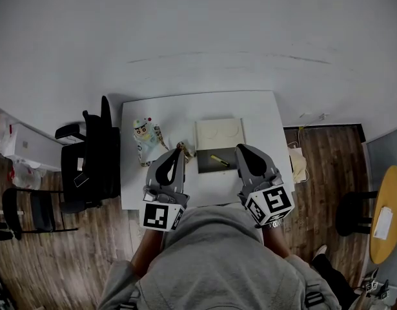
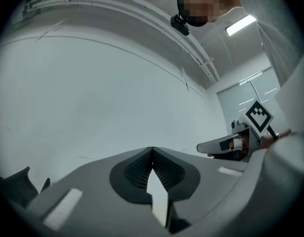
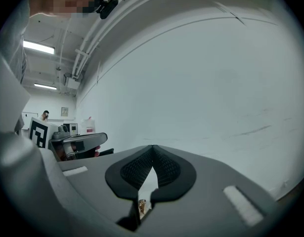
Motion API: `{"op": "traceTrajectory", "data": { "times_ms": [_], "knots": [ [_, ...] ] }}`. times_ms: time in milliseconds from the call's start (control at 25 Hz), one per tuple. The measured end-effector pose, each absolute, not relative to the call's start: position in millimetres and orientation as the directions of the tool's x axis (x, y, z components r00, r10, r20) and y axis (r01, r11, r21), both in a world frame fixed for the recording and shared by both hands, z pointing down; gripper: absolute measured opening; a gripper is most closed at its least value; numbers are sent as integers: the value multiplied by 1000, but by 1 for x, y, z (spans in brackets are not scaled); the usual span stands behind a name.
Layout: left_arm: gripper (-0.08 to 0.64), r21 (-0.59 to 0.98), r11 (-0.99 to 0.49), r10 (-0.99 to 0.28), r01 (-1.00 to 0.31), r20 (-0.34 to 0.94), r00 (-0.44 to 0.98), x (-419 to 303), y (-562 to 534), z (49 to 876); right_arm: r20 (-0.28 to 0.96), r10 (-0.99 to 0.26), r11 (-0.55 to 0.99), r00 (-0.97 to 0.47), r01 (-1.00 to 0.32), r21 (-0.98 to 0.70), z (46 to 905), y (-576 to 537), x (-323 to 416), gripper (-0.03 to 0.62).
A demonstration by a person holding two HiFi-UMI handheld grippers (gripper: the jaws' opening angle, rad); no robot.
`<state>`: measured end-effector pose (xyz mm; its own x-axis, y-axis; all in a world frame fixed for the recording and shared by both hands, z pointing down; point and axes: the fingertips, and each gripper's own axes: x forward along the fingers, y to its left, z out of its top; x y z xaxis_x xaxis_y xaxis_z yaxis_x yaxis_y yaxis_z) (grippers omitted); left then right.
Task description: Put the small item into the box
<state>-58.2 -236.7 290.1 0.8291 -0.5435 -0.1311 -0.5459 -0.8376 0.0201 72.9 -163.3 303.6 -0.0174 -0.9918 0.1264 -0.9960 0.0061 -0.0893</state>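
White table (image 1: 263, 115): far edge against a pale wall, near edge under the person's chest. Bare top along the far strip and at the right side.

Black box (image 1: 208, 165) sits open near the table's middle. A cream square panel (image 1: 219, 134) with two faint round impressions adjoins its far side. A small yellow item (image 1: 219, 160) lies slantwise inside the box.

Left of the box: a small brown object (image 1: 184, 150) on the tabletop, then a cartoon figure toy (image 1: 144, 141) lying near the left edge. Any print on the toy is too small to read.

Left gripper (image 1: 174, 152) is raised over the near-left of the table, its tip close to the brown object. In its own view the jaws (image 2: 152, 148) meet at the tips with nothing between them, aimed at the wall.

Right gripper (image 1: 240, 148) is raised beside the box's right side. Its jaws (image 3: 152, 146) are likewise together and empty.

Each marker cube carries black-and-white square patterns, not letters.

Black chair (image 1: 88, 166) stands just beside the table's left edge. A tan bag (image 1: 298, 163) rests on the wood floor at the right edge.
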Motion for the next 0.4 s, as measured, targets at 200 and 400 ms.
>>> {"op": "traceTrajectory", "data": {
  "times_ms": [200, 400],
  "knots": [
    [3, 21, -839, -542, -544, -126, 831, -60, -236, 293, 129, -992, 0, -13, -995, -96, 307, -162, 72, 15],
    [3, 20, -838, -544, -546, -123, 830, -63, -240, 294, 139, -990, -1, -11, -996, -89, 307, -164, 71, 15]
  ]
}}
